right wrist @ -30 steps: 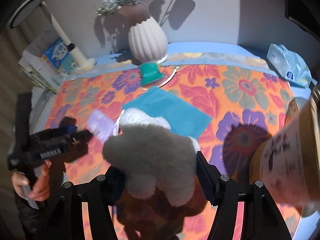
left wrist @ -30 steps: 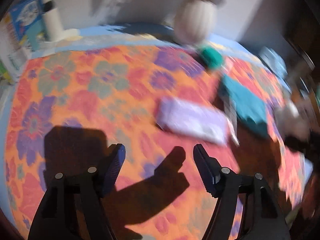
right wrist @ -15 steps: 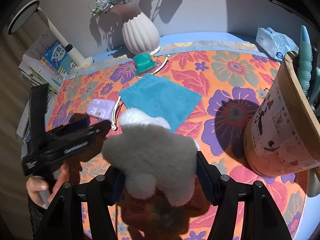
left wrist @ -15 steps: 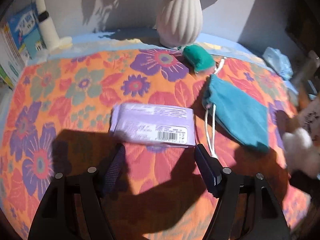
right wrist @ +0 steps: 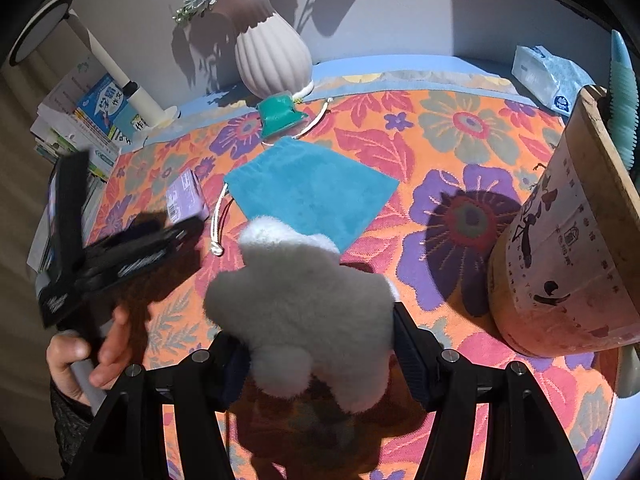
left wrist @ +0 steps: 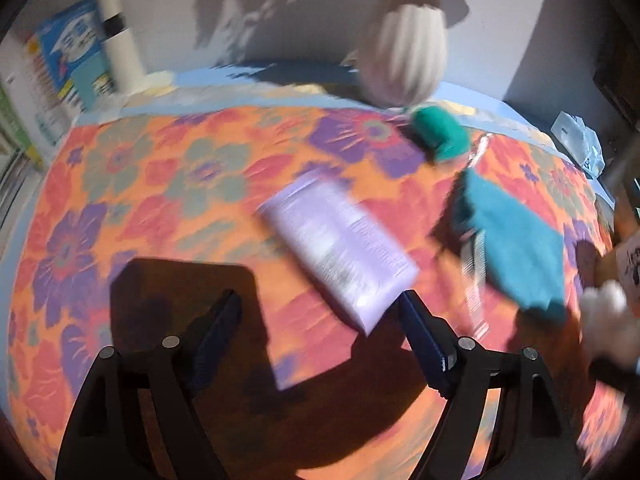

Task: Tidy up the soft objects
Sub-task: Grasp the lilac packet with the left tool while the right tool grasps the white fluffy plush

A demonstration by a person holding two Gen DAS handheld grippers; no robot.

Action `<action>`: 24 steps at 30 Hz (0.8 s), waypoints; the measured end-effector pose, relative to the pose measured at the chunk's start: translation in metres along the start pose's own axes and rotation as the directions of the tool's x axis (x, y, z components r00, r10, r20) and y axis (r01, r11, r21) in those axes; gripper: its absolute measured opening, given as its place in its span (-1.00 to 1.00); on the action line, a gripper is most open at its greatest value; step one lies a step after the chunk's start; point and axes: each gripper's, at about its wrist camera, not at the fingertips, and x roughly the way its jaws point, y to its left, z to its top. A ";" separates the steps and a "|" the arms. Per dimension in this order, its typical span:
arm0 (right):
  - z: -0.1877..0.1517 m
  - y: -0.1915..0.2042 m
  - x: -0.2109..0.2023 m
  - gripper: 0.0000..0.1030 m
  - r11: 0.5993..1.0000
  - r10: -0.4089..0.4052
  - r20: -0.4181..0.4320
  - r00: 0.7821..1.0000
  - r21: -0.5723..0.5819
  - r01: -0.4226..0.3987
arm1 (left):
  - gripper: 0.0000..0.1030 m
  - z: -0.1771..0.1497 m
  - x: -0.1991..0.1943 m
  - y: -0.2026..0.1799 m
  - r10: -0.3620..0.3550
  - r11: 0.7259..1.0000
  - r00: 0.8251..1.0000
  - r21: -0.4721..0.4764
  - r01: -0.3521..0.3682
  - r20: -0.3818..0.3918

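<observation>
Black gripper [right wrist: 314, 344] frames, silver screws, blue pads [left wrist: 420, 340], bare-skinned hand [right wrist: 86, 354].

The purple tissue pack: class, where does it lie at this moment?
In the right wrist view the purple tissue pack lies on the floral cloth, left of the teal pouch; in the left wrist view it sits ahead of the left gripper.

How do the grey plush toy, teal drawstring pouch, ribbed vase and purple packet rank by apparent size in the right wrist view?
1. grey plush toy, though it sits nearest the lens, so its lead is unsure
2. teal drawstring pouch
3. ribbed vase
4. purple packet, clearly smallest
</observation>
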 end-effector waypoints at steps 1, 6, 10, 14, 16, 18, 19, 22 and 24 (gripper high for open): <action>0.000 0.000 0.001 0.21 1.000 0.009 0.000 1.000 0.003 -0.009 | 0.54 -0.003 -0.003 0.012 0.008 1.000 1.000 -0.016 -0.008 0.001; -0.001 0.012 0.011 0.23 1.000 0.017 0.006 1.000 -0.010 -0.017 | 0.51 -0.003 -0.019 0.039 -0.023 0.999 0.999 -0.046 0.024 0.025; -0.005 0.023 0.021 0.34 0.998 -0.029 0.009 1.000 -0.059 0.029 | 0.54 0.005 -0.022 0.022 -0.077 0.997 0.996 -0.013 0.078 0.055; -0.013 0.025 0.025 0.58 0.990 -0.016 -0.049 0.999 -0.139 0.009 | 0.54 0.015 -0.005 0.005 -0.059 0.998 0.997 0.015 0.058 0.043; -0.019 0.024 0.024 0.59 0.983 -0.016 -0.057 0.998 -0.184 0.006 | 0.54 0.017 0.005 0.001 -0.052 0.998 0.998 0.018 0.052 0.033; -0.022 0.022 0.023 0.60 0.977 -0.030 -0.050 0.998 -0.215 0.019 | 0.53 0.017 0.014 -0.003 -0.028 0.999 0.999 0.026 0.028 0.022; -0.023 0.021 0.023 0.63 0.974 -0.025 -0.050 0.998 -0.226 0.013 | 0.52 0.017 0.015 -0.004 -0.016 0.999 0.999 0.029 0.015 0.029; -0.018 0.022 0.027 0.63 0.967 0.000 -0.045 0.999 -0.256 -0.011 | 0.29 0.017 0.014 -0.004 -0.006 1.000 0.999 0.022 0.005 0.053; -0.015 0.026 0.033 0.67 0.959 -0.003 -0.041 0.999 -0.282 -0.009 | 0.00 0.017 0.012 -0.003 0.000 1.000 0.998 0.021 -0.001 0.066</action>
